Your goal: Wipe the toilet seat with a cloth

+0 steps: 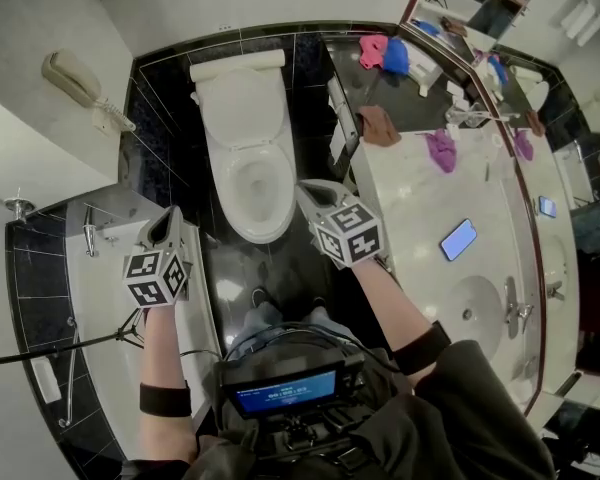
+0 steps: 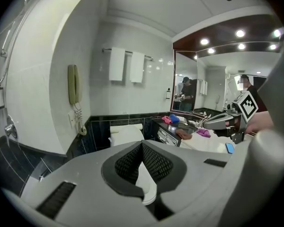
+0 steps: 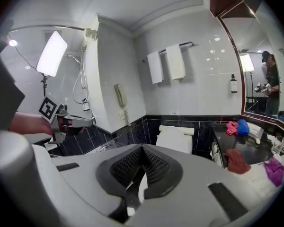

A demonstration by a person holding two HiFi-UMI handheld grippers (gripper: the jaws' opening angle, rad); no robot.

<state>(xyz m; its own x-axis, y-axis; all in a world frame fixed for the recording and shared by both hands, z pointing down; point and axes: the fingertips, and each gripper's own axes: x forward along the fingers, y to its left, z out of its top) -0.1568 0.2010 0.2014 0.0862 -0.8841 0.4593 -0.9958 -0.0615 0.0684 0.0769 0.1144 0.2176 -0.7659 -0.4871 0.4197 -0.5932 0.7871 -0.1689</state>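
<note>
Left tool (image 1: 172, 218) and right tool (image 1: 308, 190), closed and empty, hover near the toilet seat (image 1: 223, 180).

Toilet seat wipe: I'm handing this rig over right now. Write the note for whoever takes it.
Left hand-held gripper: shut, empty, held short of the toilet's front left.
Right hand-held gripper: shut, empty, by the bowl's front right.
White ceramic toilet: lid up, no cloth on the seat.
Cloths, all to the right: crumpled pink cloth and blue cloth at the far end of the dark counter, brown cloth nearer, purple cloth on the white vanity top.
Done: nothing yet.
Left: grip a cloth, probably with the right one, then wipe the seat.
</note>
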